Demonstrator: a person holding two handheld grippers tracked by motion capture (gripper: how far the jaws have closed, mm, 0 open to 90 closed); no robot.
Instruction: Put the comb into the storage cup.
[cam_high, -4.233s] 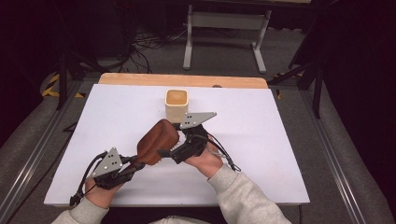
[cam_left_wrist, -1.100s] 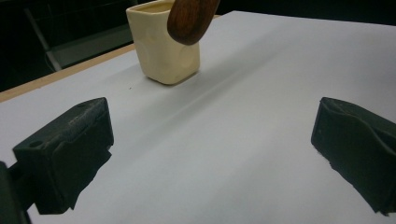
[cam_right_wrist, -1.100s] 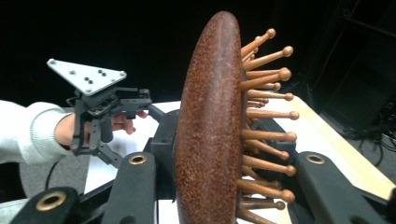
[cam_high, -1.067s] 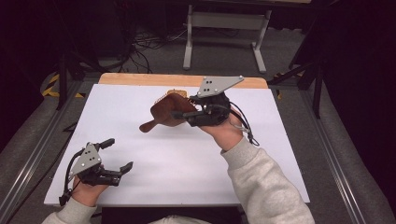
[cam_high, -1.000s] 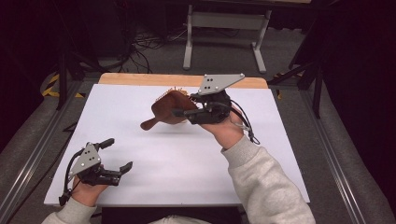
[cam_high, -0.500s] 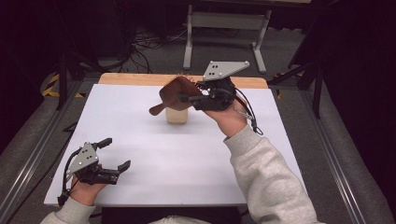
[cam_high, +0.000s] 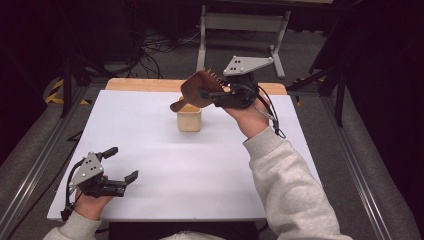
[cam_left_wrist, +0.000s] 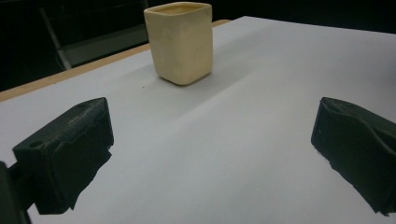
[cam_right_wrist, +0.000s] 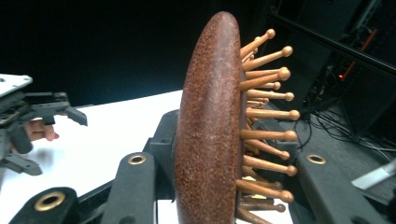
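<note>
High view: my right tool, clenched on the brush, has carried it above the cup, handle down for insertion; left tool released.

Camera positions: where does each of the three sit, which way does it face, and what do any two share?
High view: above the person's side, looking forward and down at the table; both forearms and grippers show.
Left gripper view: low on the left gripper, its open jaws framing the cup.
Right gripper view: on the right gripper, clamping the brush.
High and left views share the cup.
</note>
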